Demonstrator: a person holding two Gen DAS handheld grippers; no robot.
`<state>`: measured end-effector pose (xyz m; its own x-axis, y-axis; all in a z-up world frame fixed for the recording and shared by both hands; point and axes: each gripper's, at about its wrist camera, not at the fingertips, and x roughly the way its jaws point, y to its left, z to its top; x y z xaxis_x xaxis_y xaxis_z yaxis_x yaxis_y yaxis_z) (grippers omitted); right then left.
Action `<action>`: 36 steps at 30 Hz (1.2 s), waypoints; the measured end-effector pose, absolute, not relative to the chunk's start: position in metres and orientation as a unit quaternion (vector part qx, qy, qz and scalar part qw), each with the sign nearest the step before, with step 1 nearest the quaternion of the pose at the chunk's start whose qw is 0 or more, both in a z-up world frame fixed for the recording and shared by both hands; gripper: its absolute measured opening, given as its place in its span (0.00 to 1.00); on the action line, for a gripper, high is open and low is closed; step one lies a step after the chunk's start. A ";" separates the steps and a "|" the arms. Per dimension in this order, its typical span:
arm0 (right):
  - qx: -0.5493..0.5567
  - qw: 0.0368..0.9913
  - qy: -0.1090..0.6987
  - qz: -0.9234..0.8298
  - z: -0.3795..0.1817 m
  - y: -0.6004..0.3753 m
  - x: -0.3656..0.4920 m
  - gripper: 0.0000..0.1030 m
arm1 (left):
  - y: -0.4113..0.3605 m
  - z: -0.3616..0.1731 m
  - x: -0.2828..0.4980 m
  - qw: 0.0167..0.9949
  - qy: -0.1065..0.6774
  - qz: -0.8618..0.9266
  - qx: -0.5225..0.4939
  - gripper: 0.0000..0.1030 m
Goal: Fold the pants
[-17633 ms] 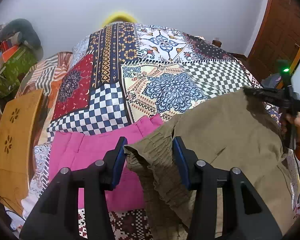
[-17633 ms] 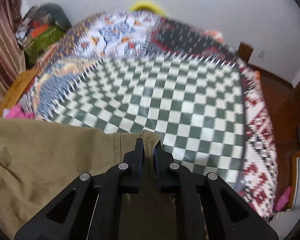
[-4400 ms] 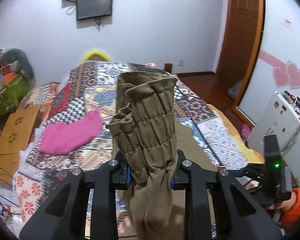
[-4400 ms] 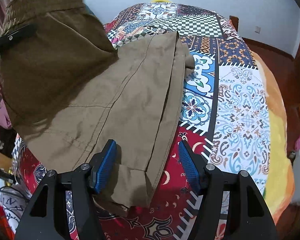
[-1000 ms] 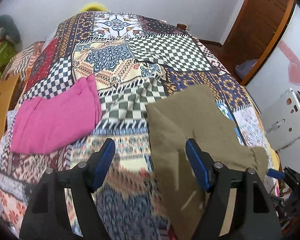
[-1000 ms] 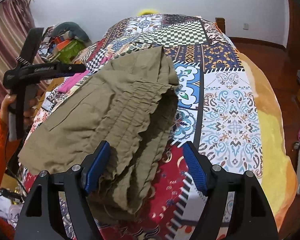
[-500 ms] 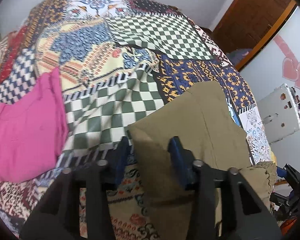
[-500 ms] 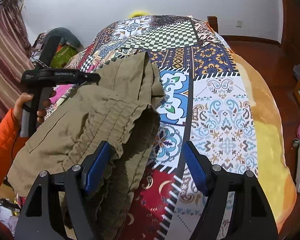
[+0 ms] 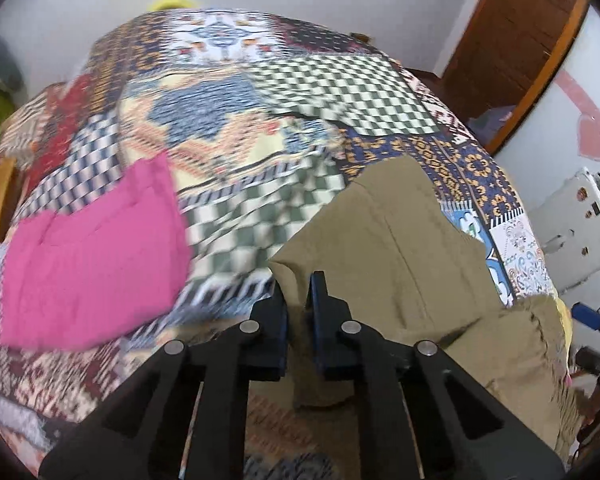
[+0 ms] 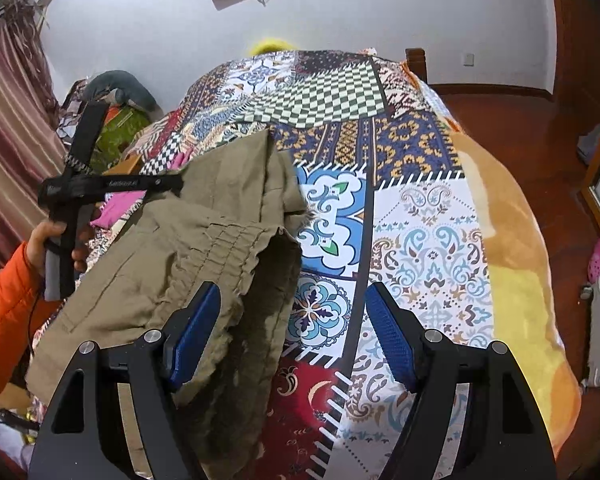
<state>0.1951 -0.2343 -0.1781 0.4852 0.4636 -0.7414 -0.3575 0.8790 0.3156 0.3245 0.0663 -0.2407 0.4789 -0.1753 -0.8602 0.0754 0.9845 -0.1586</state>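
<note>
The olive-khaki pants lie folded on the patchwork quilt, with the elastic waistband on top at the near end. My left gripper is shut on the folded left edge of the pants. In the right wrist view the left gripper shows at the pants' far left edge, held by a hand in an orange sleeve. My right gripper is open, its left blue pad beside the waistband and its right pad over bare quilt; it holds nothing.
A folded pink garment lies on the quilt left of the pants. A white appliance stands right of the bed. A wooden door is at back right. Clutter and a striped curtain are at the left.
My left gripper has closed from wide open onto the pants' left folded edge. My right gripper has stayed open and drifted slightly over the waistband.
</note>
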 end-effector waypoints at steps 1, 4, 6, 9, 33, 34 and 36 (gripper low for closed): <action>0.058 0.861 0.445 0.239 -0.175 -0.234 0.193 0.69 | 0.073 -0.238 0.317 0.859 0.505 -0.064 -0.053 0.09; 0.050 0.866 0.436 0.240 -0.166 -0.234 0.184 0.69 | 0.089 -0.231 0.291 0.863 0.500 -0.036 -0.059 0.09; 0.043 0.869 0.432 0.239 -0.162 -0.234 0.177 0.69 | 0.097 -0.229 0.274 0.865 0.496 -0.025 -0.066 0.09; 0.034 0.869 0.433 0.237 -0.160 -0.234 0.169 0.69 | 0.109 -0.225 0.244 0.865 0.494 -0.010 -0.087 0.09; 0.012 0.828 0.499 0.254 -0.205 -0.216 0.141 0.69 | 0.140 -0.195 0.166 0.878 0.461 0.017 -0.126 0.41; 0.018 0.827 0.501 0.256 -0.207 -0.218 0.143 0.69 | 0.141 -0.197 0.174 0.876 0.465 0.017 -0.126 0.41; 0.018 0.827 0.499 0.256 -0.209 -0.218 0.145 0.69 | 0.145 -0.203 0.195 0.872 0.472 0.011 -0.132 0.41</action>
<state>0.1451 -0.2175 -0.2086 0.3697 0.4424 -0.8171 -0.4060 0.8679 0.2862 0.1950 0.1449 -0.2028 0.5543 -0.1055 -0.8256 -0.1428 0.9652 -0.2192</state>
